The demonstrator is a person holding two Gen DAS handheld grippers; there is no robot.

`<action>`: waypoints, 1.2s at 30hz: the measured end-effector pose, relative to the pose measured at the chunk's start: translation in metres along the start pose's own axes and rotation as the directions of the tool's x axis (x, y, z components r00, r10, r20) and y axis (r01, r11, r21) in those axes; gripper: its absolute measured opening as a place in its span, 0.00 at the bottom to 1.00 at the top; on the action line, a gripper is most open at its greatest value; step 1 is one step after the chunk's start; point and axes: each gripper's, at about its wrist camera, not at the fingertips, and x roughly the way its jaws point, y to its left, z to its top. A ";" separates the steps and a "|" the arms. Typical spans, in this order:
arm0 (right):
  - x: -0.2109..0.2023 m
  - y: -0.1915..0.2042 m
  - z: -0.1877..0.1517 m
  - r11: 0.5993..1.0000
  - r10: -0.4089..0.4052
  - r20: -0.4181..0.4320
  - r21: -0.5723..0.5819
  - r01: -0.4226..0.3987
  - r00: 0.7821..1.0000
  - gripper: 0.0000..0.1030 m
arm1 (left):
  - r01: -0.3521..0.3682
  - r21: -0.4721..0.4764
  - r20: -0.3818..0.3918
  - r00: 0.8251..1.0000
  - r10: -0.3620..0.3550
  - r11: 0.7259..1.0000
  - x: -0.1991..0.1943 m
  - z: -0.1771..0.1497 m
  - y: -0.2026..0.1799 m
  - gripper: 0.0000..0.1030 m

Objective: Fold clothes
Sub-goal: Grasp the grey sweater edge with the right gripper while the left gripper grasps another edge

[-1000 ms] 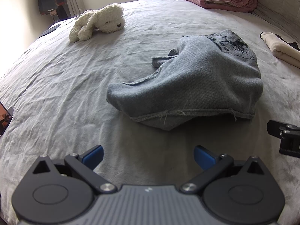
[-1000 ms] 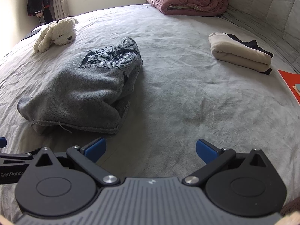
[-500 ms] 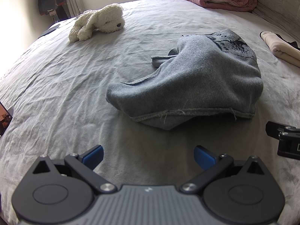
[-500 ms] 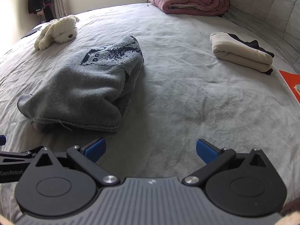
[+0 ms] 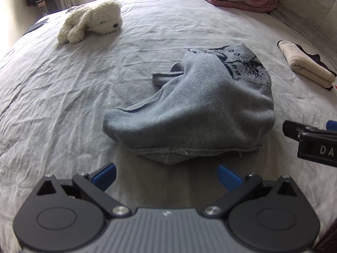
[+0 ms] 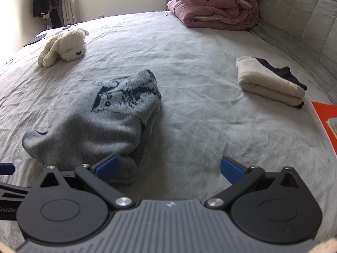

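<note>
Left wrist view: a grey knitted sweater point(image 5: 193, 113) lies bunched in a loose heap near the middle of the bed point(image 5: 63, 105), its frayed hem turned toward the camera and a dark blue pattern across its far end. A ribbed strip of the same knit pokes out on its left side. The left claw point(image 5: 166, 176) hangs just short of the hem with its blue-tipped fingers point(image 5: 104, 174) spread wide, holding nothing. At the right edge of this view part of the right claw's black body shows, level with the sweater's right corner.

In the right wrist view the right claw point(image 6: 168, 167) is also spread wide and empty; its left blue fingertip point(image 6: 106, 165) sits over the near right corner of the sweater point(image 6: 101, 122), though whether it touches the cloth cannot be told.

Well to the right of the sweater lies a folded cream garment point(image 6: 267, 84) with a dark piece tucked on it. A white plush dog point(image 5: 90, 21) rests far left near the bed's far edge, and a folded maroon quilt point(image 6: 217, 6) is stacked at the far right. An orange flat item point(image 6: 325, 122) shows at the right rim.
</note>
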 end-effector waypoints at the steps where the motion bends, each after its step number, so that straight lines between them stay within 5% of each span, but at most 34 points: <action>1: 0.001 0.002 0.007 1.000 0.012 0.002 -0.011 -0.012 1.000 1.00 | -0.002 0.003 0.004 1.000 0.002 1.000 0.001 0.007 0.003 1.00; 6: 0.018 0.015 0.037 0.988 0.119 0.000 -0.103 -0.118 0.993 1.00 | -0.027 -0.003 0.074 0.997 0.027 1.000 0.017 0.031 0.017 1.00; 10: 0.055 0.018 0.039 0.976 0.176 -0.062 -0.117 -0.182 0.982 1.00 | 0.042 -0.027 0.144 0.989 -0.037 0.999 0.039 0.033 0.025 0.99; 14: 0.087 0.005 0.026 0.964 0.264 -0.102 -0.012 -0.267 0.959 1.00 | 0.047 0.029 0.182 0.982 -0.051 0.999 0.059 0.032 0.022 1.00; 18: 0.099 -0.003 0.015 0.948 0.318 -0.120 0.071 -0.311 0.940 1.00 | 0.079 -0.016 0.157 0.985 -0.075 0.997 0.080 0.031 0.024 1.00; 24: 0.096 0.008 -0.001 0.959 0.284 -0.002 0.012 -0.284 0.959 1.00 | 0.097 -0.022 0.198 0.976 -0.091 0.995 0.085 0.022 0.027 1.00; 30: 0.094 0.000 0.011 0.954 0.301 -0.038 0.032 -0.300 0.953 1.00 | 0.130 -0.046 0.162 0.979 -0.121 0.990 0.078 0.029 0.033 0.98; 36: 0.076 -0.018 0.023 0.936 0.343 -0.006 0.087 -0.342 0.939 1.00 | 0.171 -0.021 0.182 0.969 -0.164 0.985 0.058 0.025 0.031 0.55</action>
